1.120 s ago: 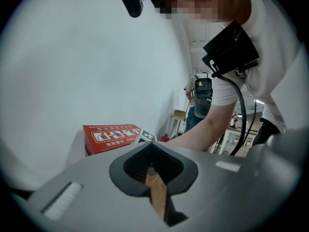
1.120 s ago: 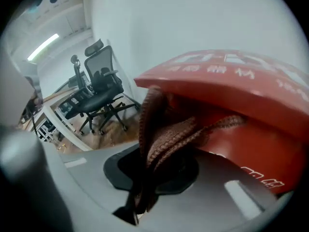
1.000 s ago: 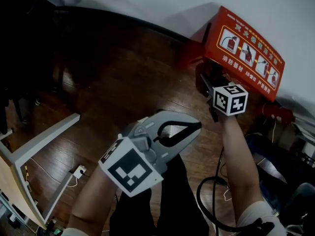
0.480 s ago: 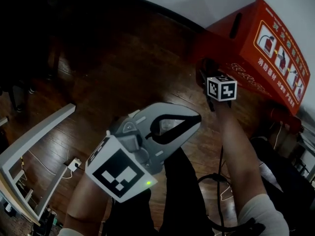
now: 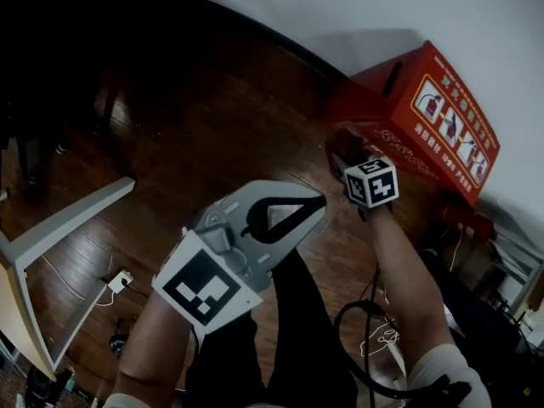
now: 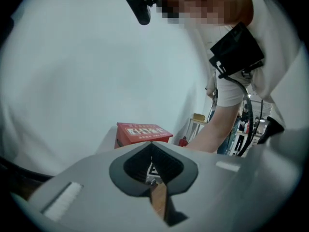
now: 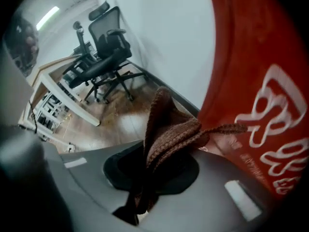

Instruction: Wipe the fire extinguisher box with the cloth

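The red fire extinguisher box [image 5: 425,113] stands on the wooden floor against the white wall, its printed top tilted toward me. My right gripper [image 5: 342,150] is shut on a brown knitted cloth [image 7: 166,129], which is pressed against the box's red side [image 7: 260,91] near its lower left corner. In the head view the cloth [image 5: 342,137] shows as a dark lump at the jaws. My left gripper [image 5: 316,206] is held over my lap, shut with nothing in it, away from the box. The left gripper view shows the box [image 6: 142,133] far ahead past the left gripper [image 6: 152,149].
A white desk frame [image 5: 64,232] stands at the left, with a plug block [image 5: 119,280] and cords on the floor. A black cable [image 5: 361,330] loops by my right arm. An office chair [image 7: 108,42] and a desk [image 7: 58,88] stand further back. A small red extinguisher [image 6: 182,141] stands beside the box.
The right gripper has kept the cloth against the box's lower side, shifting a little along it. The head view has swung, so the box sits differently in it. The left gripper stayed shut.
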